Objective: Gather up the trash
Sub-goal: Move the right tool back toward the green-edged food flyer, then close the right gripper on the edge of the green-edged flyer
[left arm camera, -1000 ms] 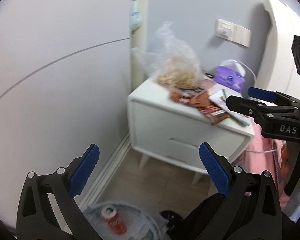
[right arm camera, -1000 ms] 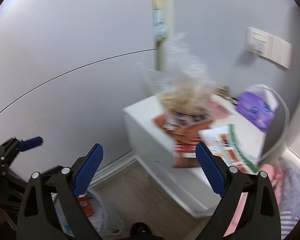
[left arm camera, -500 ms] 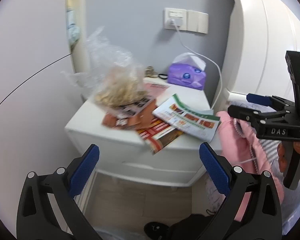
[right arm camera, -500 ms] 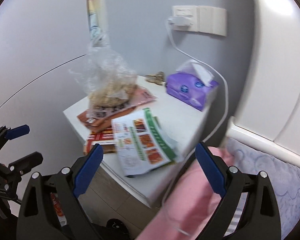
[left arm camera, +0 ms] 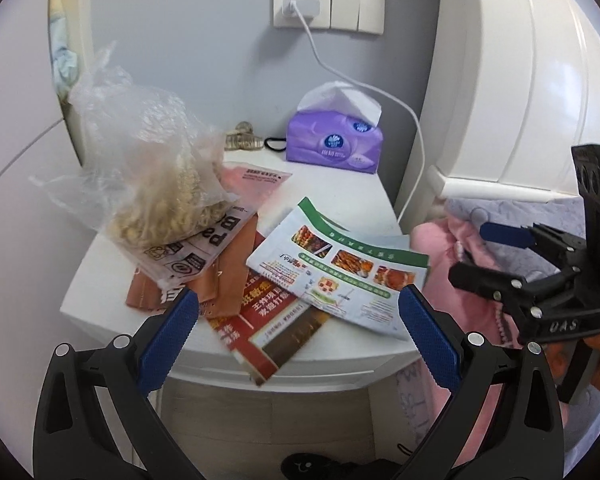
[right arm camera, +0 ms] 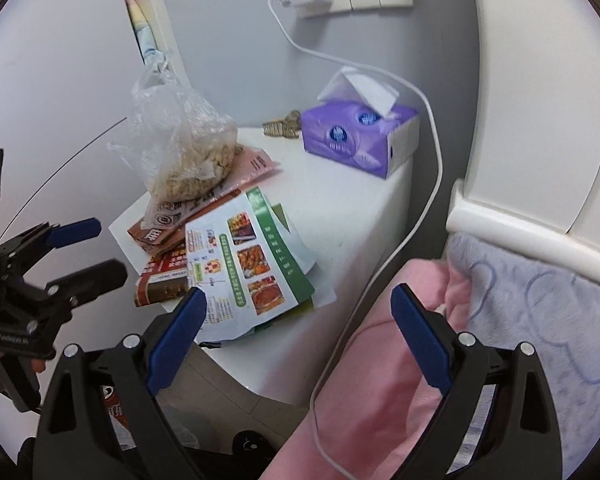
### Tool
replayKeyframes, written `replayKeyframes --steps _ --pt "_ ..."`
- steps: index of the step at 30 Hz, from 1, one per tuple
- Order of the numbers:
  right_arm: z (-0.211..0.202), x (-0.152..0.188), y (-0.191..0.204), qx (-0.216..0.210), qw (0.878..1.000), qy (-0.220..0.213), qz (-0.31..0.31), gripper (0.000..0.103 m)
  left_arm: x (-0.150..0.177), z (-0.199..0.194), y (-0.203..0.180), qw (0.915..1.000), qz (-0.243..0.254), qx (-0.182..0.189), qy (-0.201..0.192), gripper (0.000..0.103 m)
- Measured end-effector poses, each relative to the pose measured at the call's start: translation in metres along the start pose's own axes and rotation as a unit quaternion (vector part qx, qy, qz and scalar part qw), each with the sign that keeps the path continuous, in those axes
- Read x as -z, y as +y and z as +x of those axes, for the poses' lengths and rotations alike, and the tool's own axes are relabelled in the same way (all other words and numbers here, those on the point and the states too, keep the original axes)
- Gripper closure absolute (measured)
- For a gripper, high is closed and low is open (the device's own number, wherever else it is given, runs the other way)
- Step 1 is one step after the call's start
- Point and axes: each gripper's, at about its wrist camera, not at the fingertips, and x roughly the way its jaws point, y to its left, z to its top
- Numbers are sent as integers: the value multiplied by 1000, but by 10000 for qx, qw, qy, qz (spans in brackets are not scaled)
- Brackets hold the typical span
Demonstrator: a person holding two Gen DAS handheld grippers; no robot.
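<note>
Left gripper wide, level before nightstand, right gripper wide, empty, beside leaflet.

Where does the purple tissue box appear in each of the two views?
Left wrist: purple tissue box at upper centre, at the back of the nightstand.
Right wrist: the box at upper right of centre.
Shared landmark: the white charger cable beside it.
</note>
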Motion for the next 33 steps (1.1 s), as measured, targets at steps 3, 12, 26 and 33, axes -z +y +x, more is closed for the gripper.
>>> replayKeyframes --steps 3,12,26,33 --pt "11 2 -4 -38 9999 74 84 13 -3 15 5 9999 -2 91 101 6" --pt "29 -4 -19 -433 9982 59 401 13 -14 50 19 9982 -164 475 324 6" --pt "52 -4 -20 -598 9974 190 341 23 -14 79 23 9961 -228 665 533 6" --pt "60 -2 -19 -699 9968 227 309 36 -14 87 32 9949 -428 722 557 6"
